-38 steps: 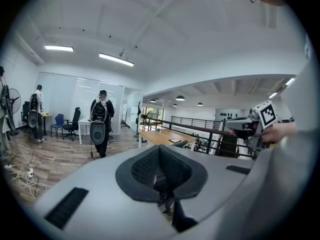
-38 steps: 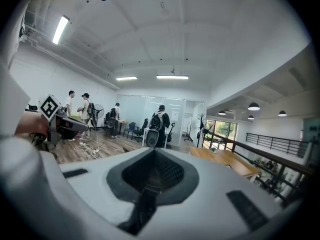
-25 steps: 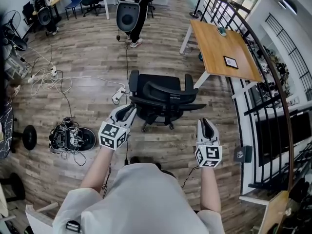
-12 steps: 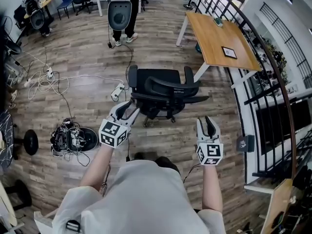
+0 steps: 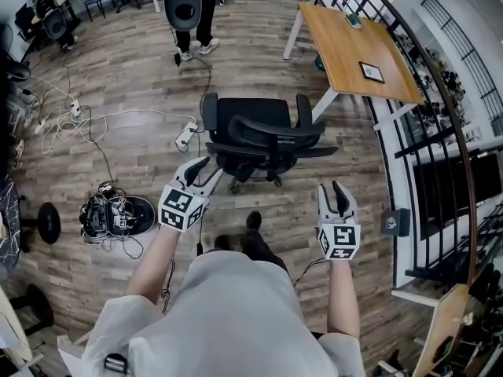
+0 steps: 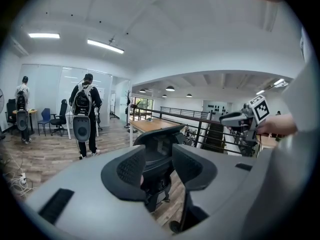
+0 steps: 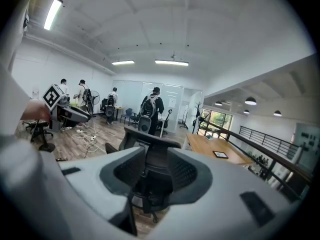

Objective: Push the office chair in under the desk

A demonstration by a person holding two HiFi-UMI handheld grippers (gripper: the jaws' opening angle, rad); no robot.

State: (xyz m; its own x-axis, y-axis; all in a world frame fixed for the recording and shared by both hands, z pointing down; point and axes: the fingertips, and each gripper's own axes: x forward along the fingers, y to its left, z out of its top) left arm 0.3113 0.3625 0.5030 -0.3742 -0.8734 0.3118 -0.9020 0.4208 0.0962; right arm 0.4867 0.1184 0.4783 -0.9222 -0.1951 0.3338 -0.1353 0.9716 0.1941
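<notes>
An open office with a plank floor [image 5: 126, 77] is seen, bounded on the right by a black railing [image 5: 428, 85]. The black office chair [image 5: 267, 141] stands on that floor, just left of the near end of the light wooden surface [image 5: 346, 53] and not under it. Its backrest is turned to the person holding the grippers. Its base and wheels are mostly hidden under the seat in the head view. In both gripper views its lower part is covered by the jaws. A small dark frame [image 5: 372, 72] lies on the surface.

The left gripper [image 5: 209, 170] is held just short of the backrest's left end. The right gripper [image 5: 331, 190] is held nearer the person, off the backrest's right end. The chair is touched by neither. Both pairs of jaws have just been opening and are spread apart with nothing gripped; only the chair, some way ahead, is seen through each gap.

White cables [image 5: 71, 124] and a power strip [image 5: 187, 137] lie to the left. Another person [image 5: 189, 6] stands beyond the chair, cut off at the top edge.
</notes>
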